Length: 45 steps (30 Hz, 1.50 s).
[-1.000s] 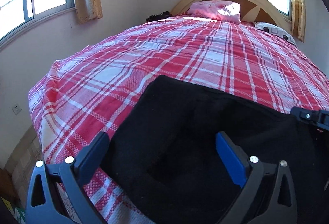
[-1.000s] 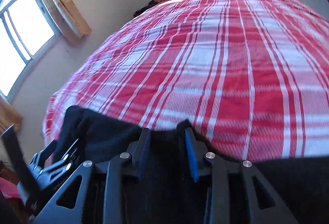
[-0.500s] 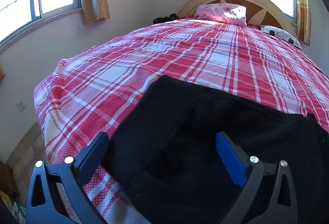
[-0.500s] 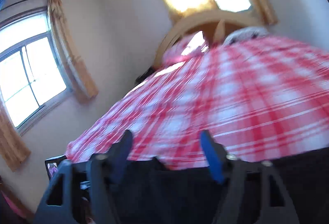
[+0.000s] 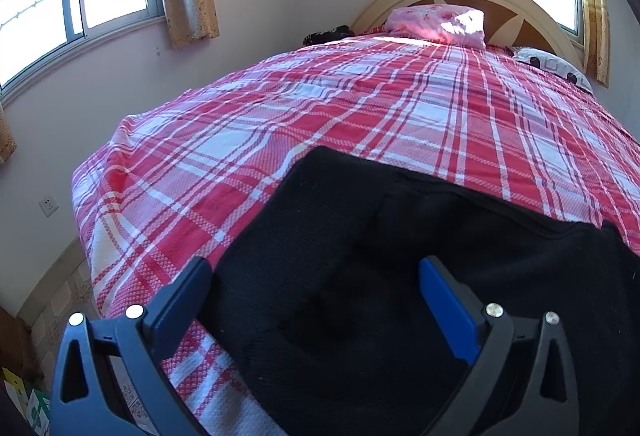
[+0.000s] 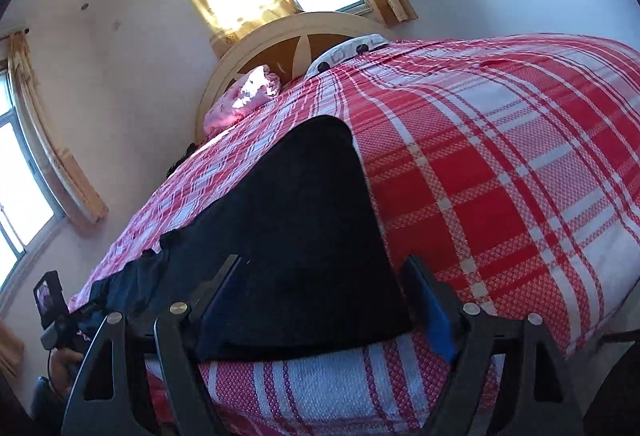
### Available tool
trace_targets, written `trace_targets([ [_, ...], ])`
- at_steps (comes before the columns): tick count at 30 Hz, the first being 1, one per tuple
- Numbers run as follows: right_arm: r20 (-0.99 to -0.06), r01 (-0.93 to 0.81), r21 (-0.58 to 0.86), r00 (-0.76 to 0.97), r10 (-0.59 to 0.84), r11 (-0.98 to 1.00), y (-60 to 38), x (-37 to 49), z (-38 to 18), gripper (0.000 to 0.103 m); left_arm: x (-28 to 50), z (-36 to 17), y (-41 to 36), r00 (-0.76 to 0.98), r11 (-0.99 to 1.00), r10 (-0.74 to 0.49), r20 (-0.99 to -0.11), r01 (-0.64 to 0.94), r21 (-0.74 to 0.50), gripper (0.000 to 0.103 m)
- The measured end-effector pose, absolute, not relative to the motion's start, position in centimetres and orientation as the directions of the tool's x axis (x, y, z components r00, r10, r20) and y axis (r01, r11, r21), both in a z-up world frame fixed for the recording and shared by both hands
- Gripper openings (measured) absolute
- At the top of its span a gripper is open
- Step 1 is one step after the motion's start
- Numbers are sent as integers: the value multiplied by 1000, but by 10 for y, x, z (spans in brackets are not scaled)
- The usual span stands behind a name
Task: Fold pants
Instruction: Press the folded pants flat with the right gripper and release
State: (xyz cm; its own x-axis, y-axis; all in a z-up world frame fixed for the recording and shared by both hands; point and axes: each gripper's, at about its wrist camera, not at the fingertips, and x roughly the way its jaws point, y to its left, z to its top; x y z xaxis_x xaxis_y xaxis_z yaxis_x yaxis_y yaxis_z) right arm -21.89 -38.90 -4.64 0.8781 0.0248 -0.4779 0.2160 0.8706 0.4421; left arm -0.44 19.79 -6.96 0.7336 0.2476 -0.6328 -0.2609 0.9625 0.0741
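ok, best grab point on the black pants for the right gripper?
Hedged: the near right corner of the black pants, by the bed's front edge, coming in low from the foot. That hem lies flat and sits between the right gripper's jaws, now closing.

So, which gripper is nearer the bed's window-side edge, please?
Left: the left gripper sits at that edge; the right gripper, jaws closing around the pants, is farther along the foot.
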Motion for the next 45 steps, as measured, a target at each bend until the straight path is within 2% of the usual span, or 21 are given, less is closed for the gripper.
trace_targets([
  [1,-480,209,438,877,31,874,-388,-218,-45,58,-4,-70,198,733,962,249,-633,-262,76,103],
  [2,-491,206,438,870,41,875,-387,-217,-45,45,-5,-70,198,734,962,252,-631,-263,77,103],
  [5,-512,211,443,857,52,871,-394,-218,-46,31,-6,-70,196,737,960,259,-624,-267,83,103],
  [7,-517,215,441,854,51,871,-394,-222,-45,25,-6,-70,196,737,960,259,-625,-265,85,103],
  [10,-533,247,325,846,-39,913,-379,-224,-35,17,-5,-69,196,734,962,255,-629,-262,84,103],
  [13,-525,295,268,843,-118,917,-376,-228,-27,16,-5,-69,196,736,962,252,-628,-259,83,103],
  [17,-587,341,195,792,-169,920,-379,-228,-40,16,-6,-70,195,741,961,260,-620,-261,91,103],
  [20,-574,343,192,799,-179,919,-378,-230,-41,16,-7,-70,194,744,960,266,-613,-262,99,103],
  [23,-565,351,125,794,-224,928,-371,-228,-40,19,-7,-70,194,745,961,265,-612,-260,99,103],
  [24,-563,352,124,795,-227,928,-371,-224,-39,20,-7,-70,195,745,961,263,-613,-259,97,103],
  [26,-561,369,163,797,-222,915,-379,-227,-39,37,-7,-69,196,744,963,254,-618,-255,90,103],
  [27,-561,383,202,799,-214,901,-384,-230,-37,39,-7,-68,198,746,966,243,-620,-247,81,103],
  [29,-504,417,294,832,-231,860,-392,-248,-25,39,-11,-63,203,755,974,205,-624,-223,50,103],
  [32,-393,394,264,877,-274,880,-382,-263,1,42,-25,-51,212,788,971,224,-573,-233,58,103],
  [35,-376,296,200,903,-206,934,-355,-250,17,43,-41,-39,235,811,963,245,-531,-268,37,103],
  [40,-377,84,232,926,10,969,-303,-207,14,43,-55,-38,273,788,950,211,-578,-306,-70,103],
  [45,-418,-5,236,902,106,972,-257,-168,-6,43,-63,-51,270,790,945,139,-597,-286,-158,103],
])
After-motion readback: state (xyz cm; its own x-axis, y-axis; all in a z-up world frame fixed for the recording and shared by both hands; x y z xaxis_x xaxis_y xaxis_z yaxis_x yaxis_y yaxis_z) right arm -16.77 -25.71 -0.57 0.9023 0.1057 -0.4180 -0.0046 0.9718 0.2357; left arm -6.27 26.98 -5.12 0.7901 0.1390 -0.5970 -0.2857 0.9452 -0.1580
